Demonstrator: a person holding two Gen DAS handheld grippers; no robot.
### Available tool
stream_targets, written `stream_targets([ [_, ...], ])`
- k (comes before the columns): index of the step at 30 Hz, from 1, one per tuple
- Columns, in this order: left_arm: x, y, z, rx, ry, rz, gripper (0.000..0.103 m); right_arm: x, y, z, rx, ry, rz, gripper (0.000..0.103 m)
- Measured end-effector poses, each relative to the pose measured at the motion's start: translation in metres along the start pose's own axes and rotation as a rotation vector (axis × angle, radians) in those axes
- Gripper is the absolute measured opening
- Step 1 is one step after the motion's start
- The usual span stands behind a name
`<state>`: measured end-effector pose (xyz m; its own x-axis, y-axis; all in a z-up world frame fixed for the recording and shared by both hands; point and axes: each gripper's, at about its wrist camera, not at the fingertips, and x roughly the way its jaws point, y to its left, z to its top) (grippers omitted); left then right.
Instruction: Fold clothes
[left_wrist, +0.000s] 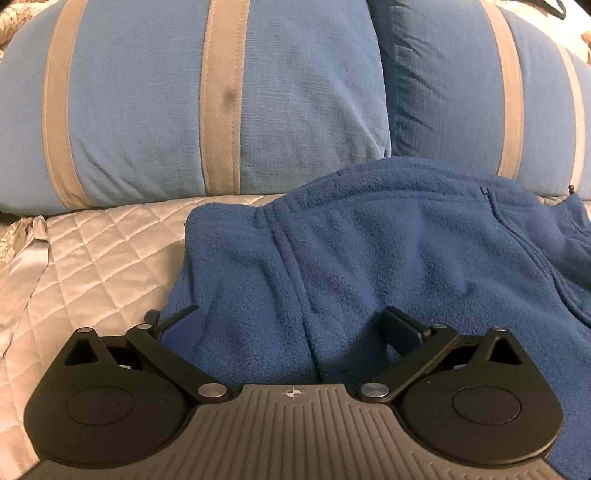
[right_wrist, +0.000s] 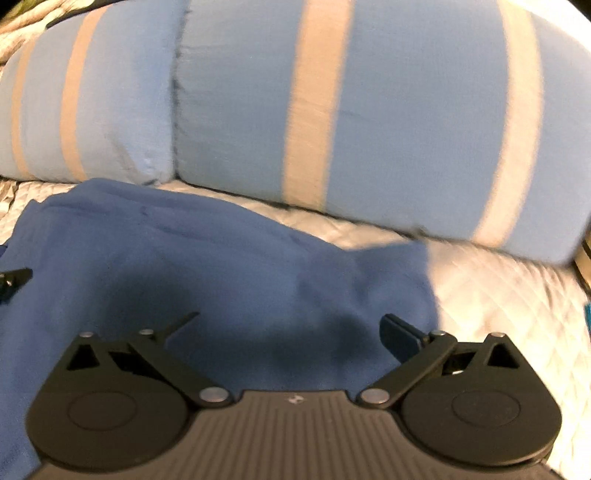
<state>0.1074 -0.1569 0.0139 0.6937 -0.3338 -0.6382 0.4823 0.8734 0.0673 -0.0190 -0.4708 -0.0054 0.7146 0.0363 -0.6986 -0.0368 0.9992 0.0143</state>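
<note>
Your left gripper has its jaws spread wide, nothing between them, and it hovers low over the blue fleece jacket. Take that jacket as your landmark. It lies on the quilted cream bedspread, bunched and rumpled, with a stitched seam running down its middle and a zipper line curving along its right part. The fleece fills the space between your left fingers; the left finger sits right at the jacket's left edge, where the fabric meets the bedspread. Whether the fingers touch the fabric cannot be told.

Behind the jacket, two blue pillows with tan stripes stand side by side: the left pillow is just beyond the jacket's far edge, and the right pillow rises behind the jacket's highest fold.

Your right gripper is likewise released, jaws wide apart and holding nothing. It hangs over the right part of the jacket; this view is blurred, so fine detail is lost. The jacket's right edge ends just beside your right finger, and the bedspread shows past it. The striped pillows stand beyond the jacket here too. At the jacket's far left in this view, a black finger tip of your other gripper shows over the fabric.
</note>
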Motion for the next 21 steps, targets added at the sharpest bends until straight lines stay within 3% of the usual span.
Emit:
stream_targets([
  [3, -0.001, 0.0, 0.0, -0.003, -0.002, -0.002, 0.103, 0.015, -0.029, -0.028, 0.123, 0.006, 0.028, 0.102],
  [5, -0.001, 0.0, 0.0, -0.003, -0.002, -0.001, 0.103, 0.022, -0.037, -0.045, 0.175, -0.04, 0.054, 0.102],
  [21, -0.003, -0.005, 0.001, 0.021, 0.015, 0.026, 0.103, 0.022, -0.038, -0.047, 0.183, -0.05, 0.068, 0.102],
])
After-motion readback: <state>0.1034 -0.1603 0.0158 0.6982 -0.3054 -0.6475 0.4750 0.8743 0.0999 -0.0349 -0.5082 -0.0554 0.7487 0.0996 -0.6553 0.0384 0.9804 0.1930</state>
